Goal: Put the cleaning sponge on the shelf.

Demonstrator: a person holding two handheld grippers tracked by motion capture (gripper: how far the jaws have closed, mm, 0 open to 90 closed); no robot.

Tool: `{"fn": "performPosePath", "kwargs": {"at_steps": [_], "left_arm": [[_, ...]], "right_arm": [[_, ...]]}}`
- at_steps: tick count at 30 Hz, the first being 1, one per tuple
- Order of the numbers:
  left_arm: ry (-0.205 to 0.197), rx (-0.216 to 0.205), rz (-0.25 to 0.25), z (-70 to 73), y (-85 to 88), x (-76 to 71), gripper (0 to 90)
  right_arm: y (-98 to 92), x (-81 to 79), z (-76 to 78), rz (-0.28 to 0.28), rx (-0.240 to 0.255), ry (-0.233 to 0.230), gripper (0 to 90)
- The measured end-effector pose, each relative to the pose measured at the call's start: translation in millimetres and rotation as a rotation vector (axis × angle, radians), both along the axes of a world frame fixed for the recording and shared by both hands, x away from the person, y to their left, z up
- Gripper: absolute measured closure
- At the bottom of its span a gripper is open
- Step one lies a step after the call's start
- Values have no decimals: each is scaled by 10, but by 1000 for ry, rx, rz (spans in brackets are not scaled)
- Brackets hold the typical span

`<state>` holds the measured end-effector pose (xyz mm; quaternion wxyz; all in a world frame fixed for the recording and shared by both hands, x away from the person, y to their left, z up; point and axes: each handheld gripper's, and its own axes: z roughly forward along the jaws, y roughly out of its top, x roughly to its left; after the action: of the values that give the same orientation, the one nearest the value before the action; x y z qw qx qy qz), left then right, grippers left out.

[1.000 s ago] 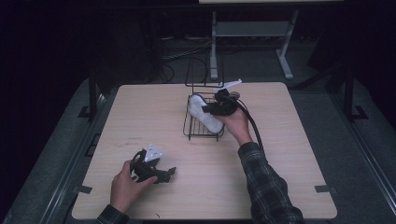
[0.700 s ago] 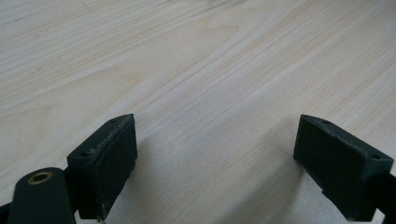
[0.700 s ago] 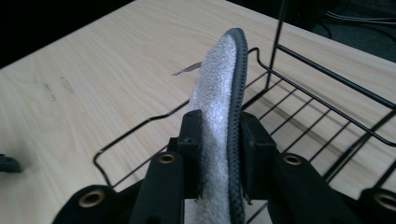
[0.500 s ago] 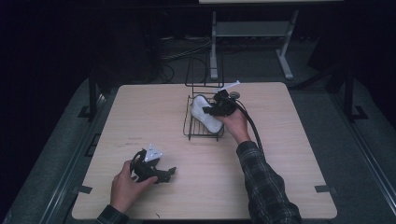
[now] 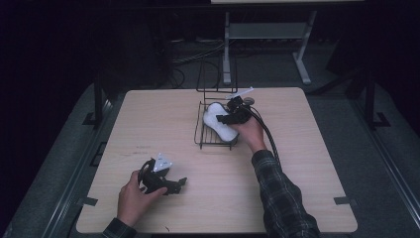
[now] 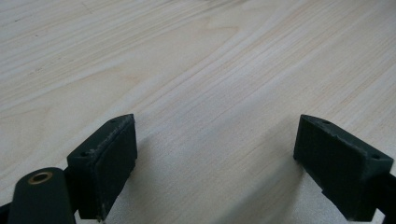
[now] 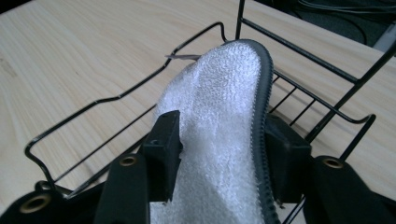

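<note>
One white slipper clamped in right tongs over one wire rack, left tongs agape on table

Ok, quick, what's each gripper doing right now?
Left gripper: open, nothing in it, over bare table.
Right gripper: shut on the white slipper, at the wire rack.

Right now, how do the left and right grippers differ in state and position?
The left gripper is open, its jaws wide apart over bare table; the right gripper is shut on the white slipper. The left sits near the table's front edge; the right is at the black wire rack. A hand holds each.
</note>
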<state>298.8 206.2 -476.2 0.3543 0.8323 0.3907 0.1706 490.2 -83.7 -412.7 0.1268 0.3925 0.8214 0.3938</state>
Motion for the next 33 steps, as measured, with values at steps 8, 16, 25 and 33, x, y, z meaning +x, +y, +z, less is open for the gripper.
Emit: {"fn": "performPosePath", "kwargs": {"at_steps": [8,16,25,33], "left_arm": [[0,0,0,0,-1,1,125],[-1,-1,0,-2,-2,2,125],[-1,2,0,0,0,2,125],[0,3,-1,1,0,1,125]], "right_arm": [[-20,7,-23,-37,-27,0,353],[-137,-70,14,-43,17,-20,401],[-352,-284,59,-3,24,-42,830],[-344,-397,-76,47,-35,-1,899]]}}
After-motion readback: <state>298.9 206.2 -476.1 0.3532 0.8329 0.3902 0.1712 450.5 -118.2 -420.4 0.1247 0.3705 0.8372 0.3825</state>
